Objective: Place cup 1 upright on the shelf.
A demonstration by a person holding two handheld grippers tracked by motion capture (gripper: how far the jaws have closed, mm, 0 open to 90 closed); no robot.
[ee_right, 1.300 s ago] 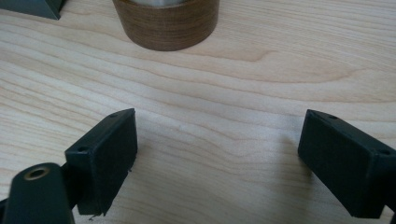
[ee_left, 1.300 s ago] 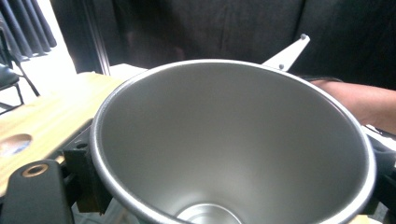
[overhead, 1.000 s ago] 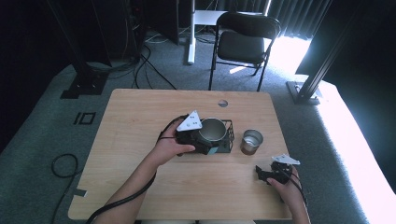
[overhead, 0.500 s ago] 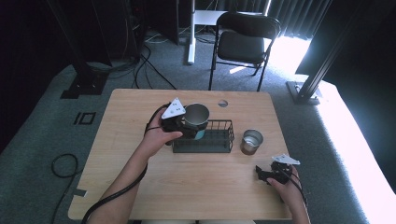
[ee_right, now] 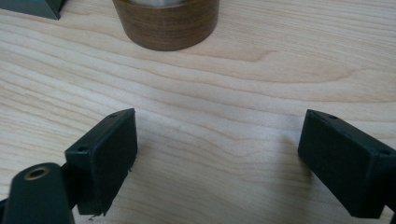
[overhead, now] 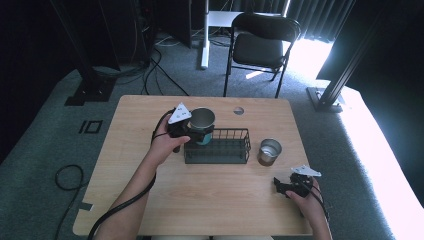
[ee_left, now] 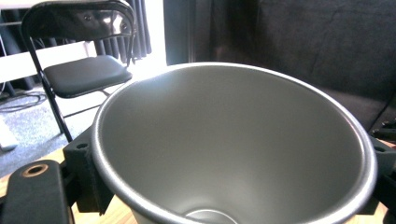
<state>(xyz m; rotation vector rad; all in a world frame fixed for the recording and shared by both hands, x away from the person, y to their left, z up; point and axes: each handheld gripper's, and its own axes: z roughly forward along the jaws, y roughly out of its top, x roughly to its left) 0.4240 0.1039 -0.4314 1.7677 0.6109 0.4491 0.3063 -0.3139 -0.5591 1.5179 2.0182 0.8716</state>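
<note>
While we judge progress w/o a stated task:
L gripper (overhead: 196, 134): we clamp metal cup (overhead: 202, 120) above wire basket (overhead: 218, 151) left end.
R gripper (overhead: 289, 186): jaws apart, empty, right of basket.
Left: cup unplaced.

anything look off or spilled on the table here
Nothing spilled or damaged. The left gripper holds a metal cup upright at the left end of the wire basket; a second cup stands upright beside the basket.

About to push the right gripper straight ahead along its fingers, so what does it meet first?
Most likely the round wood-sided metal cup, standing dead ahead in the right gripper view. Bare light wooden table lies between. The right gripper is open; depth is uncertain.
</note>
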